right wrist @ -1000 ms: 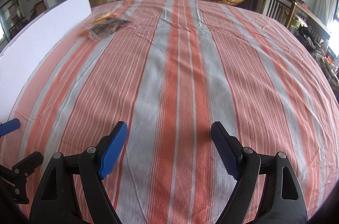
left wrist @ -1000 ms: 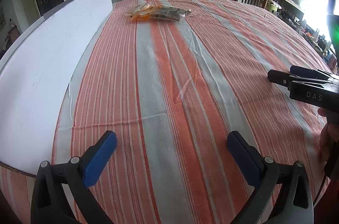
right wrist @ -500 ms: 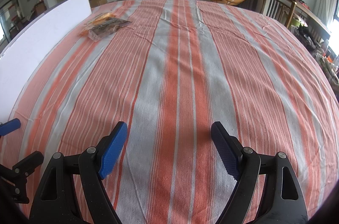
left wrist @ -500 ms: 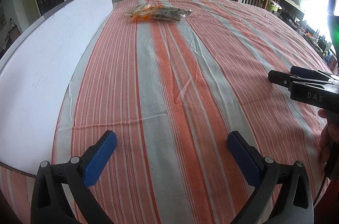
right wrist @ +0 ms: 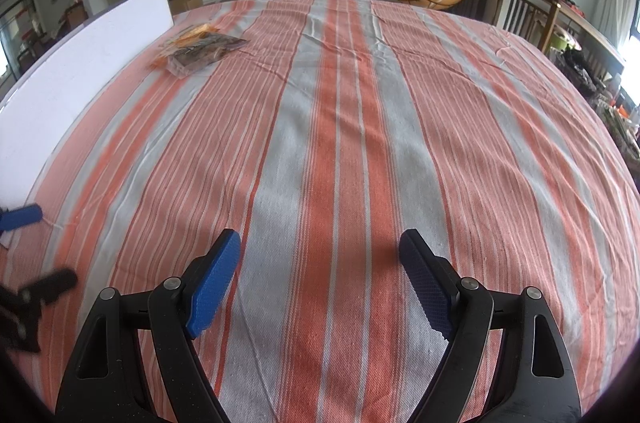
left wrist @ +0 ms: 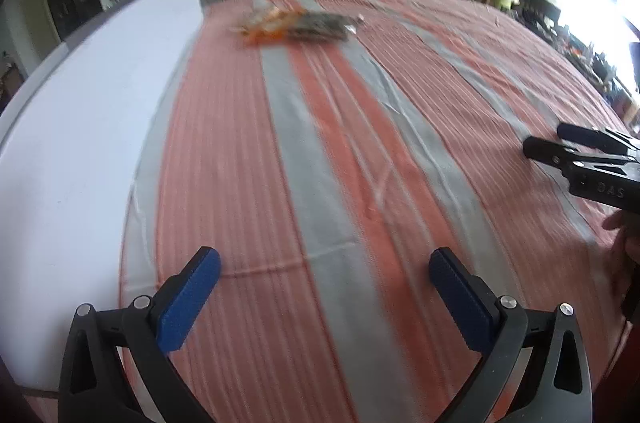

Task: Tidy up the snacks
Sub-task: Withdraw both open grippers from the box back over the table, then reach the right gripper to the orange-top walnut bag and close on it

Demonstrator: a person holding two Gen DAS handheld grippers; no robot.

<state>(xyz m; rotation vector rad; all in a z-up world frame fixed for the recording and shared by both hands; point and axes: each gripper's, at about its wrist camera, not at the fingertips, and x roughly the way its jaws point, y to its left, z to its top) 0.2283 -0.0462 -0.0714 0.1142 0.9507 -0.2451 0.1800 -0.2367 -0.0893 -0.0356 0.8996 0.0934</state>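
Both your left gripper (left wrist: pixel 324 287) and right gripper (right wrist: pixel 320 287) are spread, empty. Snack packets (right wrist: pixel 198 49) look light, crinkly, slippery; pinch 1 by its sealed edge.

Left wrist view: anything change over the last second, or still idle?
The left gripper has started moving: its view is now motion-blurred and tipped, with the snack packets sitting lower in frame than before. From the right wrist view its fingers have slid up and look smeared. Nothing was grasped or released. The right gripper, both sets of open jaws, the packets and the white board stayed put.
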